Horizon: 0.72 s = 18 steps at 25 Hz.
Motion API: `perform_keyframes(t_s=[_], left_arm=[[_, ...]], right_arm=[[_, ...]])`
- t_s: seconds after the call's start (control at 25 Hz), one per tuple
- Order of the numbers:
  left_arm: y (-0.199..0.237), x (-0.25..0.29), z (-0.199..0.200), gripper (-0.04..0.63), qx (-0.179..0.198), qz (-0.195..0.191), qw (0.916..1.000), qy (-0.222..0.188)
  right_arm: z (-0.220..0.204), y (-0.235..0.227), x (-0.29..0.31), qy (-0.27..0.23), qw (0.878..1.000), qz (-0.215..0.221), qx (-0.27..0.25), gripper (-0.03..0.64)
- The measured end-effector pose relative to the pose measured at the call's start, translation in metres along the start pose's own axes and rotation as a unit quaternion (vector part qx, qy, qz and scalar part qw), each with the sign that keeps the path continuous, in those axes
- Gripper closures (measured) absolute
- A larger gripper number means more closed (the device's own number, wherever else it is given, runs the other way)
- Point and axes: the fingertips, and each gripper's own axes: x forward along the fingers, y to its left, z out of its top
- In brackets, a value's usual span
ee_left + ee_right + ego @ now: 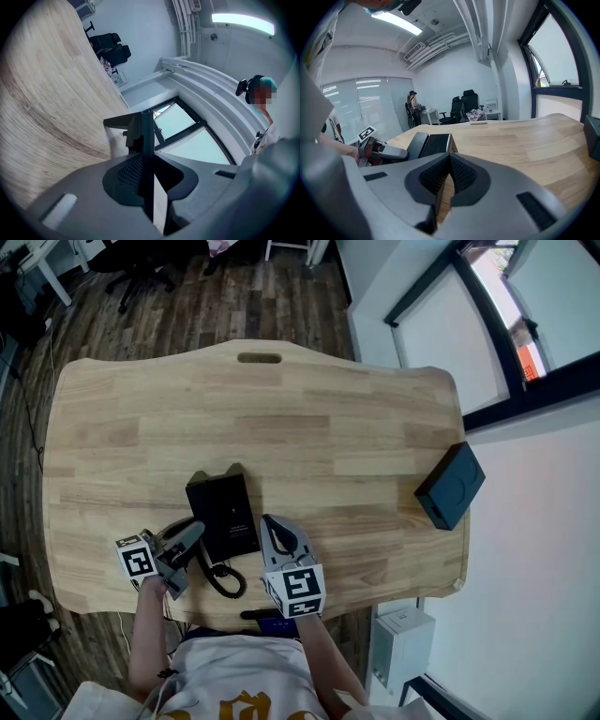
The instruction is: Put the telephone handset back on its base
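Note:
A black telephone base (pixel 230 512) lies on the wooden table (pixel 328 418) near its front edge. The handset (pixel 415 143) runs along the base's left side. Its coiled cord (pixel 223 579) loops toward me. My left gripper (pixel 194 532) reaches in from the left. In the left gripper view a thin black part of the handset (pixel 140 126) is pinched between the pads, so the left gripper (pixel 145 159) is shut on it. My right gripper (pixel 274 526) hovers just right of the base. In its own view the right gripper (pixel 449 159) shows its tips together with nothing between them.
A black box (pixel 450 486) sits at the table's right edge. A handle slot (pixel 260 358) is cut into the far edge. Office chairs (pixel 464 105) and a person (pixel 412 107) stand beyond the table. Windows line the right wall.

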Motion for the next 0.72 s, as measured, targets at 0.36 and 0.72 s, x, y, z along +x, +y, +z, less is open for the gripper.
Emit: perform_keyframes(t_s=[0.36, 0.72], left_arm=[[0.0032, 0.0026, -0.0026, 0.526, 0.002, 0.009, 0.9999, 0.007], [0.0039, 0.0035, -0.0006, 0.526, 0.007, 0.011, 0.9999, -0.001]], right_arm=[[-0.002, 0.0009, 0.0009, 0.003, 1.0, 0.002, -0.004, 0.611], [-0.0016, -0.0017, 0.0013, 0.002, 1.0, 0.002, -0.002, 0.611]])
